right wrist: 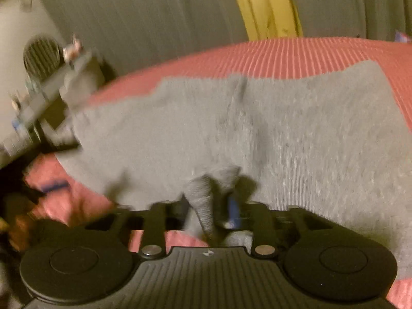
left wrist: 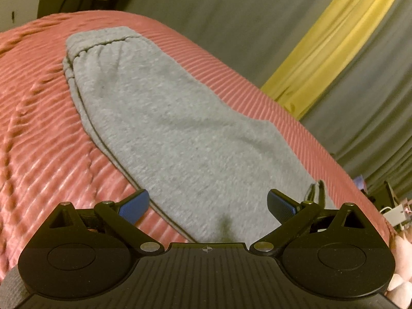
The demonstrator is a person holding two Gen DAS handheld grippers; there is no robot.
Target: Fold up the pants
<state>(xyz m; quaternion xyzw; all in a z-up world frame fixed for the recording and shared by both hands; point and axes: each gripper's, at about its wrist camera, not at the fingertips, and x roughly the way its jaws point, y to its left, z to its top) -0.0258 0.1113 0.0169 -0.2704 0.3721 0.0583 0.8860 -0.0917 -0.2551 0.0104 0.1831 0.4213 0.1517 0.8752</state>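
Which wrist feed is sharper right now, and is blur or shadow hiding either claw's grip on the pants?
Left wrist view: mostly sharp, dim warm light, fisheye bending the pink bedspread; the left claw stands open above the grey pants, casting a small shadow there. Right wrist view: heavy motion blur, worst at the left edge; the right claw is still readably shut on a pinch of pants.

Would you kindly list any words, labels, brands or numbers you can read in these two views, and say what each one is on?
None can be read in either view.
Gray pants: plain fabric, no tag or print visible.
Pink ribbed bedspread: no text.
Left claw and right claw: only a small crosshair mark on each body, no lettering.
White cabinet: a small round mark, too small and blurred to read.
Cluttered shelf: motion-blurred, nothing legible.
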